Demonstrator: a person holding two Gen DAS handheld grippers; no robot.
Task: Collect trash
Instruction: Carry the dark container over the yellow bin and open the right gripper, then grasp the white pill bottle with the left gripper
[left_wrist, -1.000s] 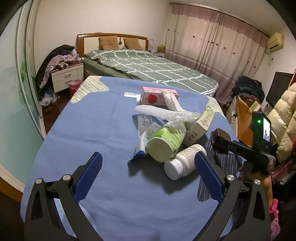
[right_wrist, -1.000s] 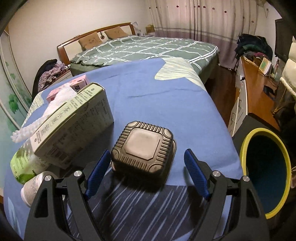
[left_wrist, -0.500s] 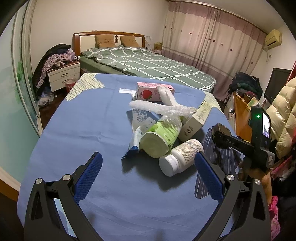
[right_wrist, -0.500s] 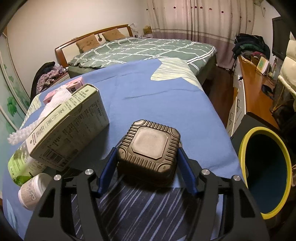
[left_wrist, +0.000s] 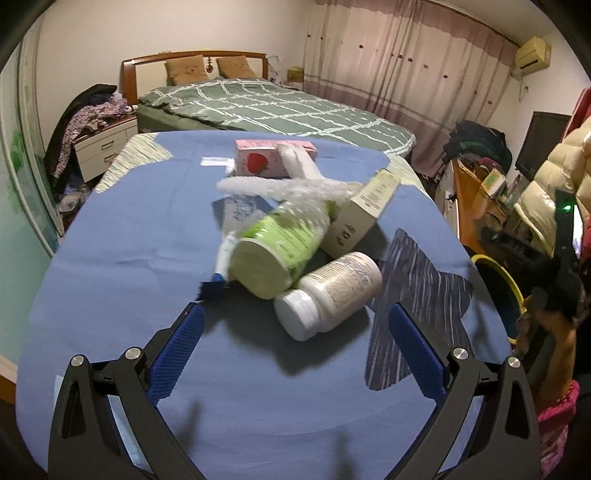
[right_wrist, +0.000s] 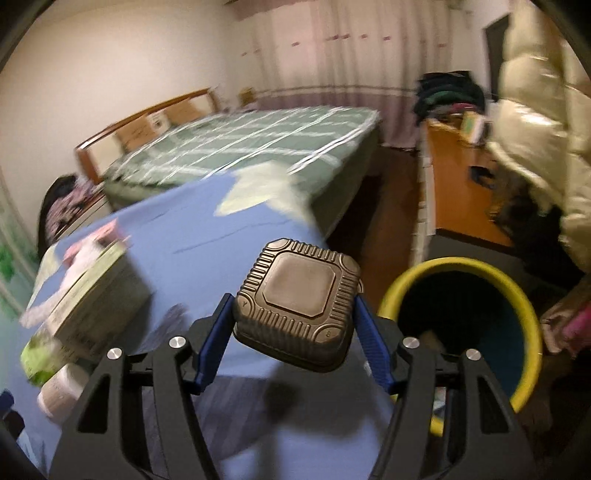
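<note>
My right gripper (right_wrist: 295, 317) is shut on a brown ribbed square container (right_wrist: 301, 308) and holds it in the air above the table's right edge, next to a yellow-rimmed bin (right_wrist: 461, 321). My left gripper (left_wrist: 293, 343) is open and empty over the blue tablecloth (left_wrist: 129, 266). Just beyond it lies a trash pile: a white pill bottle (left_wrist: 332, 291), a green can (left_wrist: 280, 247), a beige box (left_wrist: 364, 210), white foam wrap (left_wrist: 280, 184) and a pink strawberry carton (left_wrist: 266, 158).
A green checked bed (left_wrist: 277, 107) stands behind the table. A nightstand with clothes (left_wrist: 99, 140) is at the left. A wooden desk (right_wrist: 458, 195) and a puffy cream jacket (right_wrist: 546, 110) are at the right. The bin (left_wrist: 498, 280) stands on the floor beside the table.
My right gripper closed on the brown container, lifted it off the table and swung right toward the bin. My left gripper moved closer to the trash pile, still open.
</note>
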